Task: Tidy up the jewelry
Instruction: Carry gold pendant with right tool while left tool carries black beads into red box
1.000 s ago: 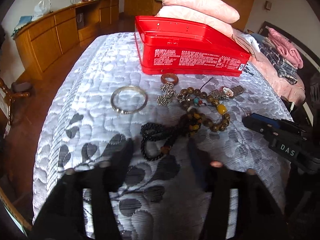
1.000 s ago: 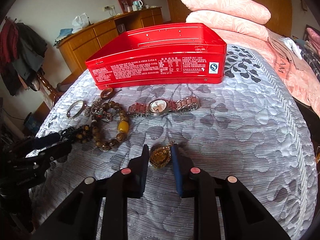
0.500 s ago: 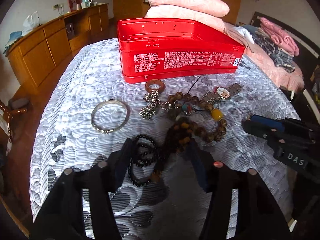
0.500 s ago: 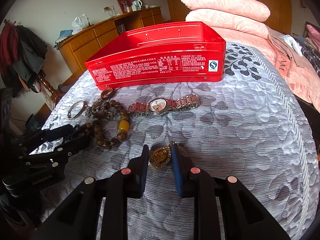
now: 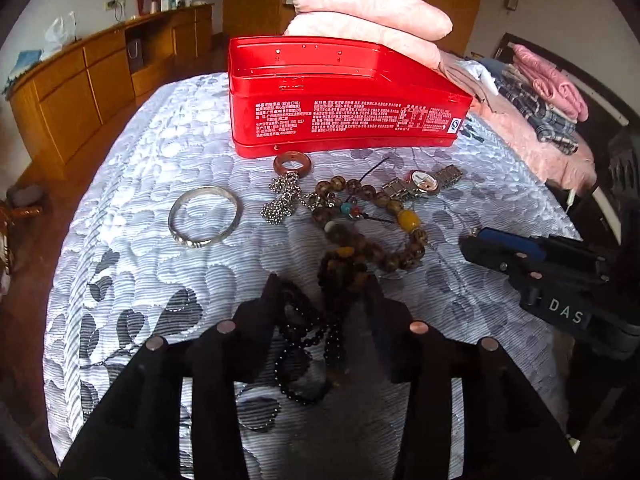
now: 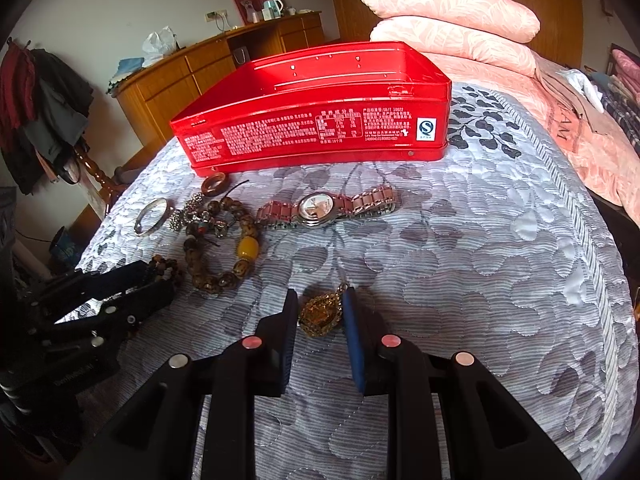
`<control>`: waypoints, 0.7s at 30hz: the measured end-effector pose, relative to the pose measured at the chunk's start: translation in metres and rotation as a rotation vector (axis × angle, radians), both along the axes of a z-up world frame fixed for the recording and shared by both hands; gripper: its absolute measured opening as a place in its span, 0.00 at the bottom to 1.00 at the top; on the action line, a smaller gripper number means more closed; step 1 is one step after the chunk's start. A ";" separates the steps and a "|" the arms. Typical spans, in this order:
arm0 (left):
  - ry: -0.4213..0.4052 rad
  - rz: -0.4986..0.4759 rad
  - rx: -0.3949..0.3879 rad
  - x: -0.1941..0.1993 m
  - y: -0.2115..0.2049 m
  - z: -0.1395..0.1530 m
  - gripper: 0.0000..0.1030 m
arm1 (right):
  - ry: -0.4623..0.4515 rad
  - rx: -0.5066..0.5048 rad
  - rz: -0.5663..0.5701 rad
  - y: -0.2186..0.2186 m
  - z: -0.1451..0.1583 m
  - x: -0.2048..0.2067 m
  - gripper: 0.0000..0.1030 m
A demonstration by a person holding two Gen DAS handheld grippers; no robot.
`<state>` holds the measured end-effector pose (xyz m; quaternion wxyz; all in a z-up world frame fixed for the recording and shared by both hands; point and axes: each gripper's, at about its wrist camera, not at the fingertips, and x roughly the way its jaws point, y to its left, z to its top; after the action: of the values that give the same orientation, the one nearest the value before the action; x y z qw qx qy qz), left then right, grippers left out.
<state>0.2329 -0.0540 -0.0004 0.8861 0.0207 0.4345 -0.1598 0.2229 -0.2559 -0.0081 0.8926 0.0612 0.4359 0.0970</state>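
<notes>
An open red tin box stands on the quilted bed, also in the right wrist view. In front of it lie a silver bangle, a brown ring, a silver chain, a wristwatch and a brown bead bracelet with a yellow bead. My left gripper is open, its fingers astride the black bead strand and small brown beads. My right gripper is shut on a gold pendant resting on the quilt.
Pink pillows are stacked behind the tin. Folded clothes lie at the right. A wooden sideboard stands beyond the bed's left edge. The quilt stretches to the right of the pendant.
My left gripper has moved forward over the black and brown bead strands, which now lie between its fingers. My right gripper stays closed on the gold pendant.
</notes>
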 end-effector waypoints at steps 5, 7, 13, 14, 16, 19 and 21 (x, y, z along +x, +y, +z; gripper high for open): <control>-0.002 0.023 -0.016 -0.002 -0.001 0.000 0.25 | -0.006 -0.013 0.006 0.002 0.000 -0.001 0.22; 0.002 0.031 -0.039 -0.002 0.002 0.001 0.21 | -0.009 -0.009 0.008 0.002 0.001 -0.002 0.22; -0.011 0.032 -0.080 -0.005 0.009 0.009 0.20 | -0.036 -0.003 0.012 -0.001 0.011 -0.003 0.22; -0.017 0.032 -0.083 -0.005 0.009 0.011 0.20 | -0.045 -0.002 0.012 -0.002 0.015 -0.003 0.22; -0.029 0.032 -0.098 -0.005 0.011 0.016 0.20 | -0.060 -0.001 0.011 -0.004 0.021 -0.001 0.22; -0.051 0.033 -0.116 -0.003 0.014 0.027 0.20 | -0.087 0.004 0.012 -0.009 0.033 0.003 0.22; -0.070 0.033 -0.121 -0.001 0.015 0.034 0.20 | -0.109 0.006 0.014 -0.012 0.043 0.008 0.22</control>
<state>0.2318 -0.0387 0.0335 0.9029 -0.0344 0.3931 -0.1704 0.2310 -0.2677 0.0352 0.9142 0.0555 0.3867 0.1081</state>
